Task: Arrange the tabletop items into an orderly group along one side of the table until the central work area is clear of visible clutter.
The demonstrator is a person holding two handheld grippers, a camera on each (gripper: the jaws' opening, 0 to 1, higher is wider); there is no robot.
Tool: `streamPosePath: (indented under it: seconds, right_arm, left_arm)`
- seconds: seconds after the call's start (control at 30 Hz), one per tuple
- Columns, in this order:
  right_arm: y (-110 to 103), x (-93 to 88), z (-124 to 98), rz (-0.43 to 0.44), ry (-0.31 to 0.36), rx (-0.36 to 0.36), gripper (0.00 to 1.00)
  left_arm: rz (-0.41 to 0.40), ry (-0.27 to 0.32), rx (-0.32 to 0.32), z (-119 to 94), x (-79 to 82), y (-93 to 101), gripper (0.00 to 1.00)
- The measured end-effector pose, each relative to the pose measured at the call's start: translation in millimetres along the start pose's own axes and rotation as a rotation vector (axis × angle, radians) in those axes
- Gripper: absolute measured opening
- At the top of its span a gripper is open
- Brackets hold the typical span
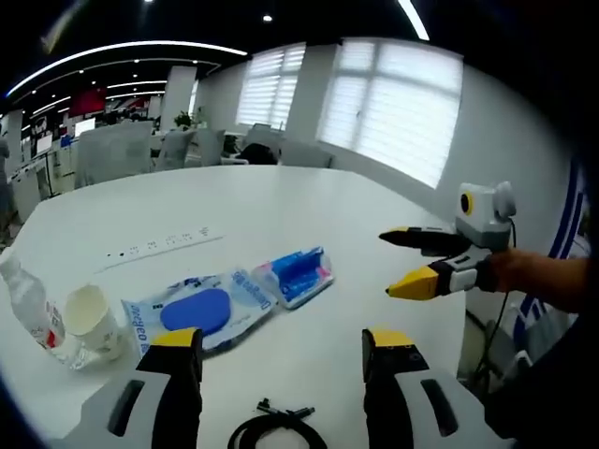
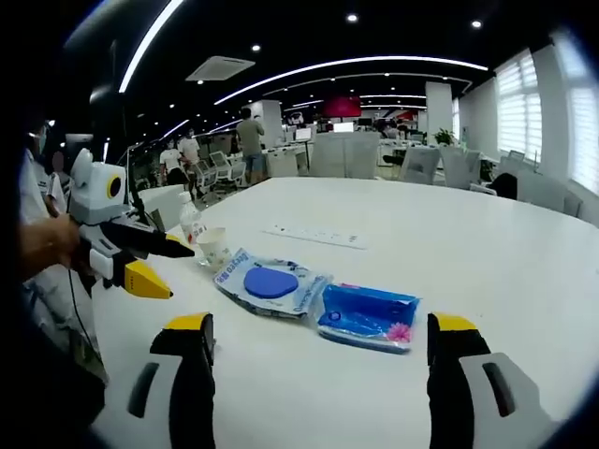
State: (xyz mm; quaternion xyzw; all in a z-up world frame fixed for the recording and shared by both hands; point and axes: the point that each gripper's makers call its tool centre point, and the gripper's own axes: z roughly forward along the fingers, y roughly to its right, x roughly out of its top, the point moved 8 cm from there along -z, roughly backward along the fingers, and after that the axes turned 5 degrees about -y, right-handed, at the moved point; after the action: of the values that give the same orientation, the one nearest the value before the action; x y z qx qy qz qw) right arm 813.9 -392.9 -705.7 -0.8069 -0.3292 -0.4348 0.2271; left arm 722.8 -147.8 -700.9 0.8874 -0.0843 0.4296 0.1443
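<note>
On the white table [image 1: 281, 206] lie a clear packet with a blue disc [image 1: 199, 311] and a smaller blue packet [image 1: 298, 274] beside it. A paper cup [image 1: 92, 321] and a plastic bottle [image 1: 30, 307] stand at the left. A black cable [image 1: 276, 426] lies between my left gripper's [image 1: 284, 348] open jaws. My right gripper [image 1: 404, 265] hovers open at the right. In the right gripper view, the disc packet [image 2: 271, 283] and blue packet [image 2: 367, 317] lie ahead of my open right gripper [image 2: 318, 335]; the left gripper [image 2: 176, 271], cup [image 2: 214, 249] and bottle [image 2: 192, 222] are at the left.
A white power strip [image 1: 164, 245] lies farther back on the table, power strip [image 2: 316, 236] also beyond the packets. Chairs [image 1: 201, 147] and desks surround the far edge. People [image 2: 249, 140] stand in the office background. A person's hand [image 2: 47, 245] holds the left gripper.
</note>
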Motion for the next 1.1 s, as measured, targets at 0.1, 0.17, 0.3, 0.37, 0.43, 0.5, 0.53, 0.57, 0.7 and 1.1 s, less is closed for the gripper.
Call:
streamPosePath:
  seconds: [0.1,0.17,0.3,0.37,0.43,0.5,0.53,0.57,0.7,1.1]
  right_arm:
    - [-4.1,0.9,-5.0,0.004,0.013,-0.003,0.95]
    - [-8.1,1.2,-8.6,0.003,0.018,-0.004,0.96]
    - [-19.3,-0.9,-14.5,0.006,0.014,0.003,0.98]
    - [-23.7,-2.4,-14.7,0.009,0.004,0.009,0.98]
    - [-29.9,-3.7,-14.4,-0.003,-0.005,0.015,0.99]
    - [-33.6,-4.9,-13.8,-0.008,-0.016,0.022,0.99]
    - [-39.9,-6.3,-13.9,0.000,-0.030,0.034,0.99]
    - [-43.2,-7.0,-13.8,0.000,-0.029,0.039,0.99]
    - [-57.0,-11.8,-11.9,-0.003,-0.042,0.061,0.98]
    - [-98.1,-39.1,7.5,-0.040,-0.129,0.148,0.95]
  left_arm:
    - [0.004,0.011,0.004,-13.2,-6.1,-4.3,0.77]
    - [0.007,0.012,0.004,-21.8,-11.9,-7.4,0.81]
    - [-0.005,-0.007,0.017,-37.6,-28.4,-16.5,0.84]
    - [-0.014,-0.012,0.020,-44.1,-36.7,-19.8,0.87]
    - [-0.022,-0.026,0.021,-47.9,-42.1,-21.6,0.90]
    - [-0.021,-0.044,0.028,-53.0,-47.2,-23.0,0.93]
    - [-0.014,-0.054,0.035,-56.6,-51.6,-24.8,0.95]
    - [-0.014,-0.060,0.035,-57.5,-52.9,-23.5,0.96]
    - [-0.023,-0.085,0.035,-62.3,-61.1,-21.0,1.00]
    - [-0.032,-0.171,0.000,-64.2,-90.5,-9.4,1.00]
